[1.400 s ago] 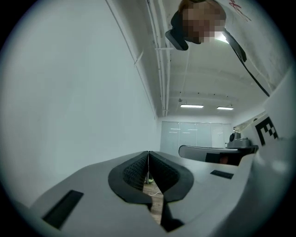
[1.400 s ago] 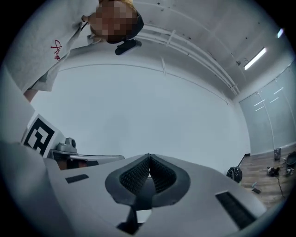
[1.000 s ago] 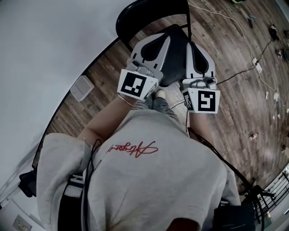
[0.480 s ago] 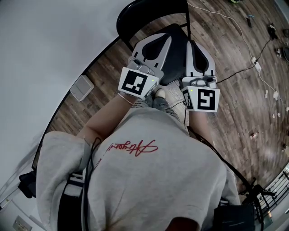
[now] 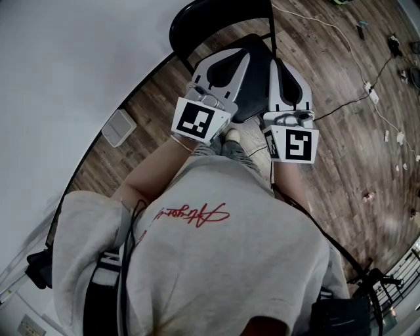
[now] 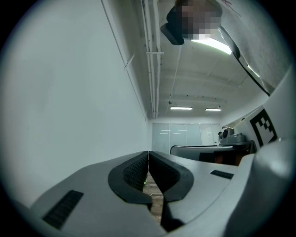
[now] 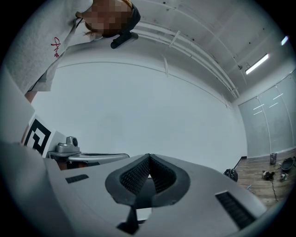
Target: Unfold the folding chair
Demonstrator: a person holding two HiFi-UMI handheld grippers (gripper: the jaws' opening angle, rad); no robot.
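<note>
In the head view the black folding chair [image 5: 257,62] stands on the wood floor by the white wall, its curved tube frame [image 5: 190,13] at the top. Both grippers are held side by side over its dark seat. My left gripper [image 5: 225,58] is shut with nothing between its pads, and my right gripper [image 5: 283,67] is shut and empty too. Neither visibly touches the chair. In the left gripper view the jaws [image 6: 148,153] meet and point along the wall. In the right gripper view the jaws [image 7: 149,157] meet, facing the bare wall. The chair is hidden in both gripper views.
A white box [image 5: 119,128] lies on the floor by the wall at the left. Cables [image 5: 367,92] and small bits trail over the floor at the right. Dark gear [image 5: 367,289] sits at the bottom right. The person's shoes [image 5: 233,141] stand just before the chair.
</note>
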